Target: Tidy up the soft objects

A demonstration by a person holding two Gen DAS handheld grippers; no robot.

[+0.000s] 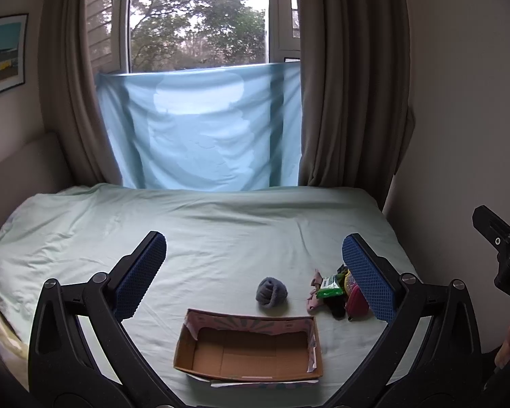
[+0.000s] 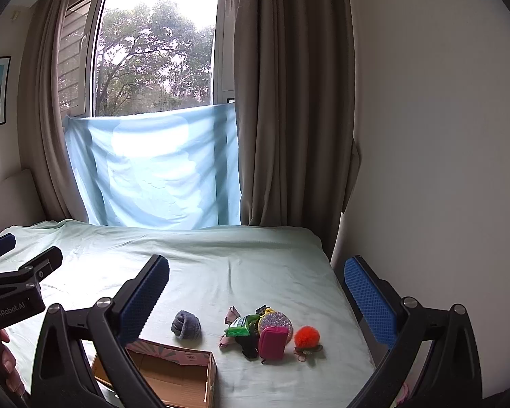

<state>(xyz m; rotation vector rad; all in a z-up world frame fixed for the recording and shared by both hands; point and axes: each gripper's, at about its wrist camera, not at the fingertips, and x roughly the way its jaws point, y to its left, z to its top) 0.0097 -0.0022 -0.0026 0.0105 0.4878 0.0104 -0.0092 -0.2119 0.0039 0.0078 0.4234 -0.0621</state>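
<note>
Cardboard box lies open-topped just below the wide-spread, empty left gripper, ready for filling, while the equally spread, empty right gripper frames the soft clutter beyond its fingertips.

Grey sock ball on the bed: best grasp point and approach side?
Grip the grey sock ball across its rounded middle, coming from above. It lies alone on the sheet, apart from the cardboard box and the pile of small items, so both sides are free. Either gripper should do; left gripper and right gripper are both open.
</note>
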